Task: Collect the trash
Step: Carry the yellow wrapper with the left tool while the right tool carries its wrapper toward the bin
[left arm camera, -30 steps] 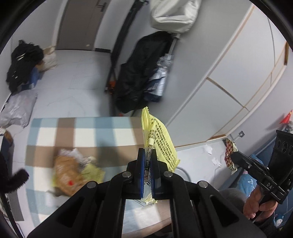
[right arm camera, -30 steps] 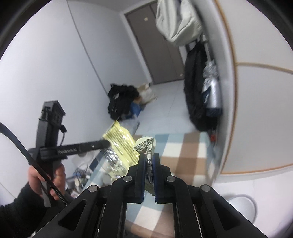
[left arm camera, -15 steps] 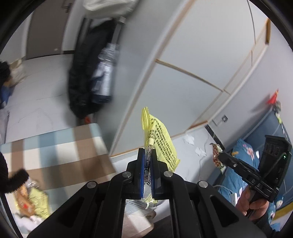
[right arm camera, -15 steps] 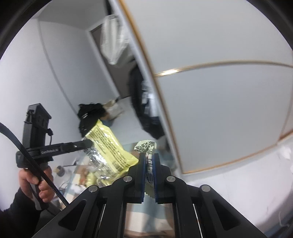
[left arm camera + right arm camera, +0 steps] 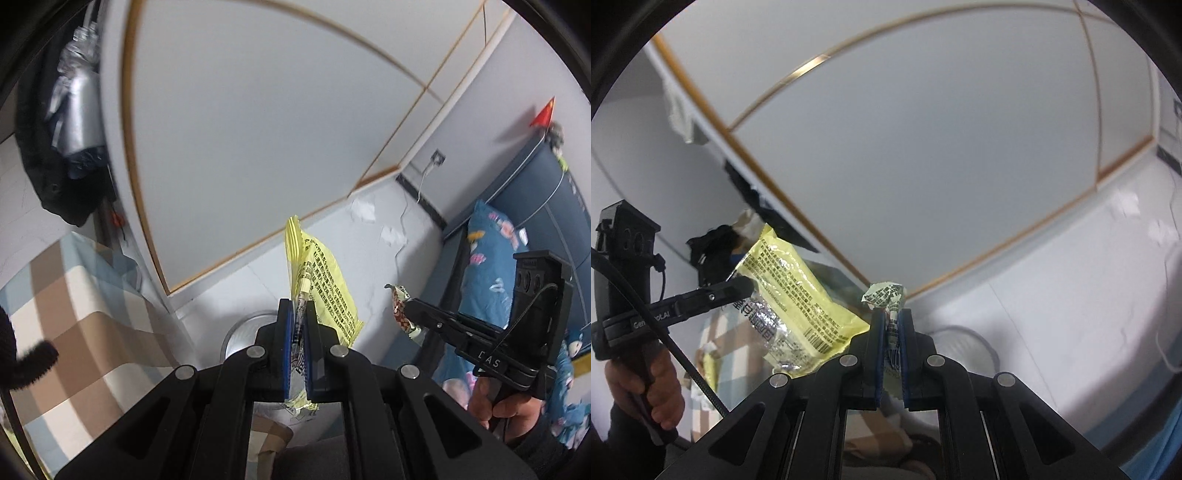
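My left gripper (image 5: pixel 299 306) is shut on a yellow snack wrapper (image 5: pixel 325 288) with black print, held up in the air; it also shows in the right wrist view (image 5: pixel 798 295), pinched at the left gripper's tip (image 5: pixel 746 288). My right gripper (image 5: pixel 891 314) is shut on a small crumpled wrapper (image 5: pixel 884 295) with green and white print; in the left wrist view it shows red and white (image 5: pixel 400 312) at the right gripper's tip (image 5: pixel 410 304). A round grey bin (image 5: pixel 243 332) stands on the floor below both grippers; its rim also shows in the right wrist view (image 5: pixel 964 339).
A table with a checked cloth (image 5: pixel 74 302) is at the left, with more wrappers on it (image 5: pixel 709 369). A white wardrobe (image 5: pixel 258 129) fills the wall ahead. Dark clothes (image 5: pixel 55 147) hang at the far left. A blue bed (image 5: pixel 491 258) lies at the right.
Both grippers have swung right, away from the table and its trash pile, each still holding its wrapper. The grey bin on the floor has come into view below them.
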Action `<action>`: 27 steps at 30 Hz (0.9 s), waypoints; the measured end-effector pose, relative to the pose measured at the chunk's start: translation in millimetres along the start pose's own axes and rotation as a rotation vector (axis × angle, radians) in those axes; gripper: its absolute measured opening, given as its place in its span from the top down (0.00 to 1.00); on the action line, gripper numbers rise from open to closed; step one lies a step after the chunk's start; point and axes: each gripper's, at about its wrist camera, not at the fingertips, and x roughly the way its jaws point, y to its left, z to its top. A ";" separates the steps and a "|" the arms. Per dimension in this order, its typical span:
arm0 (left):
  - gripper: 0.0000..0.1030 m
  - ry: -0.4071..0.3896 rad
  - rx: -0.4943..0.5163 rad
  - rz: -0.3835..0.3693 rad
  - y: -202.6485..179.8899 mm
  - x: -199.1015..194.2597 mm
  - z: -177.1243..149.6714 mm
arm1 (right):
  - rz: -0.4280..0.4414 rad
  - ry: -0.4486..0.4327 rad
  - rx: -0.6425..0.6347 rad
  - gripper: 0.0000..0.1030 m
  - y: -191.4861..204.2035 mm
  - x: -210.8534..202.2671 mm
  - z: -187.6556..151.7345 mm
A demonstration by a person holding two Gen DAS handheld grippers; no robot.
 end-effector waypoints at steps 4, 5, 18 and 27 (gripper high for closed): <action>0.98 0.065 0.011 0.020 1.2 28.9 -3.3 | -0.013 0.044 0.052 0.94 -25.2 21.9 -7.6; 0.98 0.077 0.015 0.027 -0.5 34.0 -4.6 | -0.016 0.058 0.062 0.94 -29.6 28.6 -9.9; 0.98 0.269 0.020 0.062 -3.3 98.9 -13.4 | -0.008 0.218 0.167 0.94 -70.4 107.5 -45.8; 0.98 0.400 0.014 0.103 -6.5 141.0 -22.6 | -0.008 0.288 0.215 0.94 -76.9 141.9 -72.4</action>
